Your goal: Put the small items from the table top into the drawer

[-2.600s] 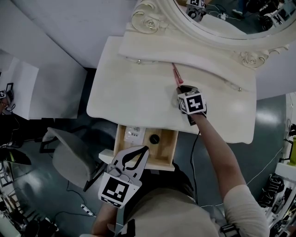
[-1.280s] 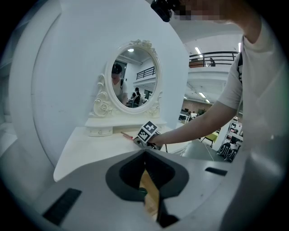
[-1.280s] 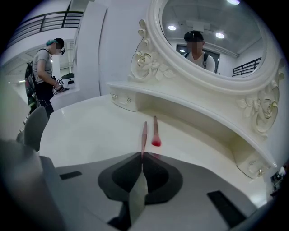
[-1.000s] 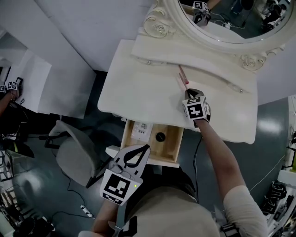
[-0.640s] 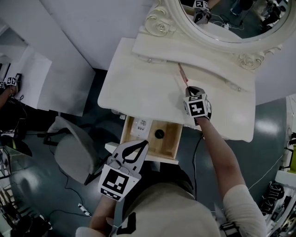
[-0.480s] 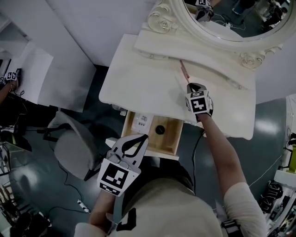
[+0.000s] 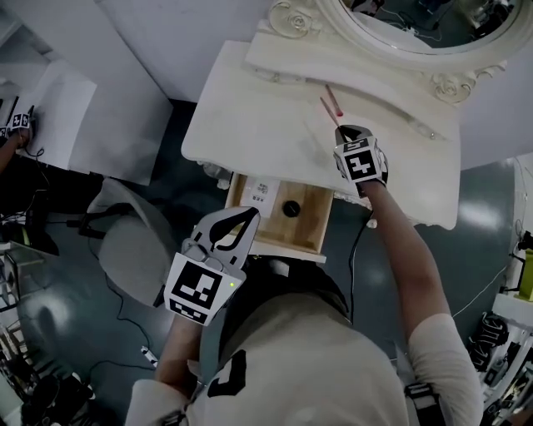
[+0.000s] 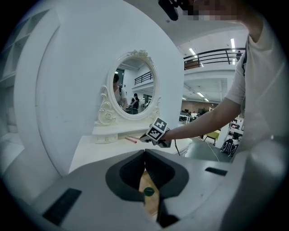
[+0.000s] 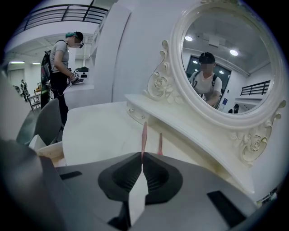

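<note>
Two thin pink sticks lie near the back of the white vanity table (image 7: pixel 250 116). My right gripper (image 7: pixel 343 130) (image 9: pixel 142 155) is shut on the near end of one pink stick (image 7: pixel 327 111) (image 9: pixel 143 135), which points away along the jaws. The second pink stick (image 7: pixel 333 98) (image 9: pixel 160 142) lies just to its right, free. The wooden drawer (image 7: pixel 283 247) stands open below the table's front edge and holds a black round item (image 7: pixel 291 208) (image 8: pixel 149 191) and a white item (image 7: pixel 265 189). My left gripper (image 7: pixel 252 213) (image 8: pixel 145 152) hangs over the drawer's front, shut and holding nothing.
An ornate oval mirror (image 7: pixel 416 25) (image 9: pixel 226 67) on a raised shelf closes off the back of the table. A grey chair (image 7: pixel 133 250) stands left of the drawer. Another person (image 9: pixel 63 67) stands far off to the left.
The head camera has tipped, so the table sits higher in the picture. The right gripper stays shut at the pink stick's end. The left gripper has drifted slightly left, still over the drawer front.
</note>
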`<state>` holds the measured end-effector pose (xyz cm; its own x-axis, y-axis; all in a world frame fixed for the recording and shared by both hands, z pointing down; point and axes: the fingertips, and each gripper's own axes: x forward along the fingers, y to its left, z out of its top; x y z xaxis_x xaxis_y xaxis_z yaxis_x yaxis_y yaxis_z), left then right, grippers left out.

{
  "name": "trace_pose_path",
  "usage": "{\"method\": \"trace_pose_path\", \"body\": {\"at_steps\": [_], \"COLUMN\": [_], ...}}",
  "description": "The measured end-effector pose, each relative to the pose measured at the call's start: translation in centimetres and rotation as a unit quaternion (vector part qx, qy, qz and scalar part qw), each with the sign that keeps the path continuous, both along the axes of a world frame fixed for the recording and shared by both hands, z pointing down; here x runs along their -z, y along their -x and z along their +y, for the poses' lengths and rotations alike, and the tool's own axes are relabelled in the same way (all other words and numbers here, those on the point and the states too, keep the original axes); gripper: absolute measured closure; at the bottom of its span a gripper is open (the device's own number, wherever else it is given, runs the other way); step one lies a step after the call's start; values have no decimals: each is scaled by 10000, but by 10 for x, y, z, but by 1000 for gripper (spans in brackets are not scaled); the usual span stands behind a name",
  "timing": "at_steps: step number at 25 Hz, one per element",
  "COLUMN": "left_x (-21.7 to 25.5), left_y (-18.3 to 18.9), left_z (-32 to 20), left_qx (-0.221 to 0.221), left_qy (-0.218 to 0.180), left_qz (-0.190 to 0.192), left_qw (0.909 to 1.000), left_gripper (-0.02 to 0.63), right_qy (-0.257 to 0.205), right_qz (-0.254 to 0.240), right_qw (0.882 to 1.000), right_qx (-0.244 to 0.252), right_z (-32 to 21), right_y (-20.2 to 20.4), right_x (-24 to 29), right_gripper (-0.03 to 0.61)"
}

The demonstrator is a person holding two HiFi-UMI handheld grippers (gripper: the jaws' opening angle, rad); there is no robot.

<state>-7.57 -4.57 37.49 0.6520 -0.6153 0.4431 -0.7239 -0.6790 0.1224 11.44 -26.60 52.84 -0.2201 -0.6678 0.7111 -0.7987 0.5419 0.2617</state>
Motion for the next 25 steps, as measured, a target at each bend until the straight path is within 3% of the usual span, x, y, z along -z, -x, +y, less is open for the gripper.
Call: {"method": "trace_pose_path", "body": {"at_steps": [13, 25], "left_x": [10, 19], "left_y": [12, 26], "left_z": [5, 8], "left_qx": [-170, -396], "left_qy": [-158, -307], "left_qz": [48, 145], "left_qw": [9997, 9986], "left_gripper": [555, 555], "right_qy": [-126, -165], "right_qz": [259, 107], "right_qw": [9995, 9998], "right_qx": [134, -31], "right_z": [19, 35], "right_y": [9, 20], "right_x": [15, 37], "right_gripper": [543, 543]}}
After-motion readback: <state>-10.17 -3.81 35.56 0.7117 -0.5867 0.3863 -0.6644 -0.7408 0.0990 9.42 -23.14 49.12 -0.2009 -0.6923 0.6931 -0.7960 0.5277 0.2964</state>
